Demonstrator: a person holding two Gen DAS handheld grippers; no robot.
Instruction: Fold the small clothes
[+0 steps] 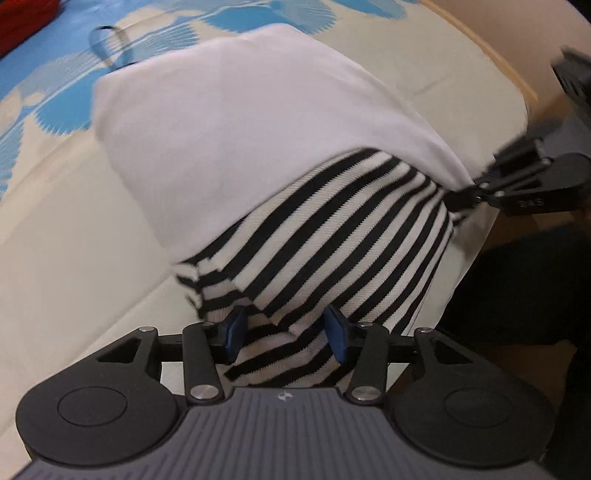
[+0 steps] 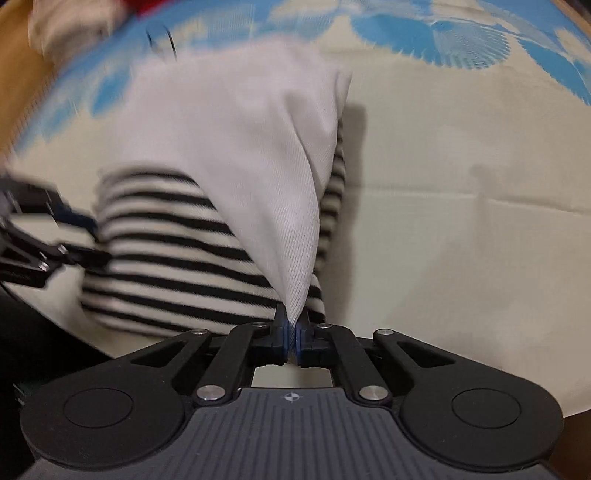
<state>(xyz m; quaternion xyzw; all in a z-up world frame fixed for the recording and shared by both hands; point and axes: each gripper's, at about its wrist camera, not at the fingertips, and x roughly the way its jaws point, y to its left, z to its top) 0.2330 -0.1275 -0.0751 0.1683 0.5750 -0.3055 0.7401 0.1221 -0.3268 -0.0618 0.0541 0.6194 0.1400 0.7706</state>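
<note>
A small garment (image 1: 258,155), plain white on one face and black-and-white striped (image 2: 177,254) on the other, lies on a cream sheet (image 1: 74,251) printed with blue shell shapes (image 2: 469,40), its white layer turned over the stripes. We see the right gripper (image 2: 292,334) with its blue pads pressed together on a pinched corner of the white cloth, which rises taut from the fingers; in the left wrist view the same gripper (image 1: 476,194) grips the garment's right edge. Our left gripper (image 1: 286,332) stands about half open, the striped hem lying between its blue pads (image 1: 338,334); we cannot tell whether they press on it. A dark looped cord (image 1: 107,44) lies on the sheet beyond the garment, and something red (image 1: 26,22) sits at the far corner.
</note>
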